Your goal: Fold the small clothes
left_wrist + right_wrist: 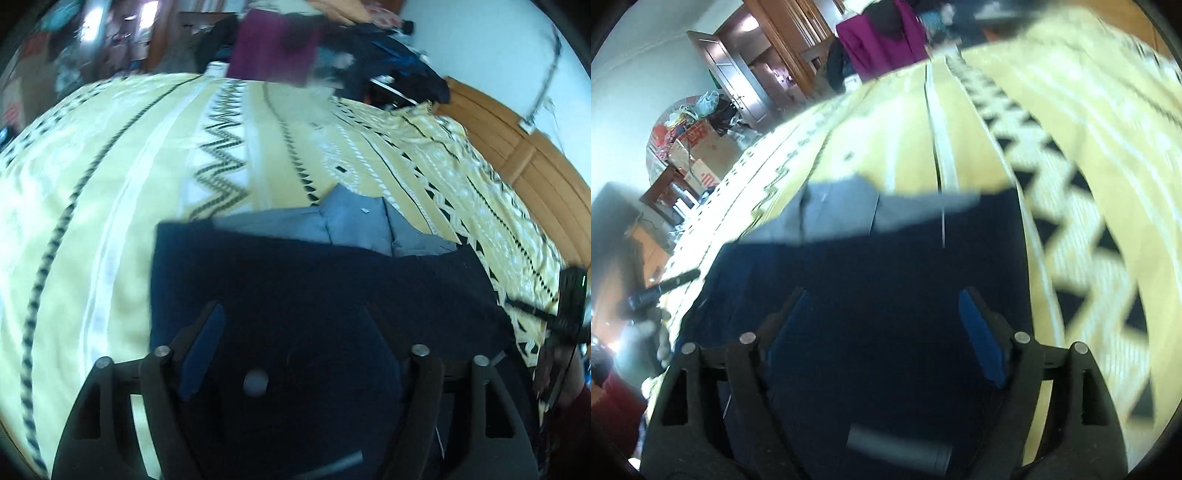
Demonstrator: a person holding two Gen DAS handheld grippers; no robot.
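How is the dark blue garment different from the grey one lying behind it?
The dark blue garment is navy and lies nearer the claws, overlapping the grey garment. The grey garment is paler, with visible seams or folds, and only its far part shows; the navy one looks plain. Both lie flat on the yellow patterned bedspread.

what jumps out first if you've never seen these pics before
The dark navy garment fills the foreground, spread flat on the bed with both open grippers, left gripper and right gripper, over it. Past its far edge lies a grey-blue garment, all on a yellow patterned bedspread. A magenta cloth sits at the bed's far end.
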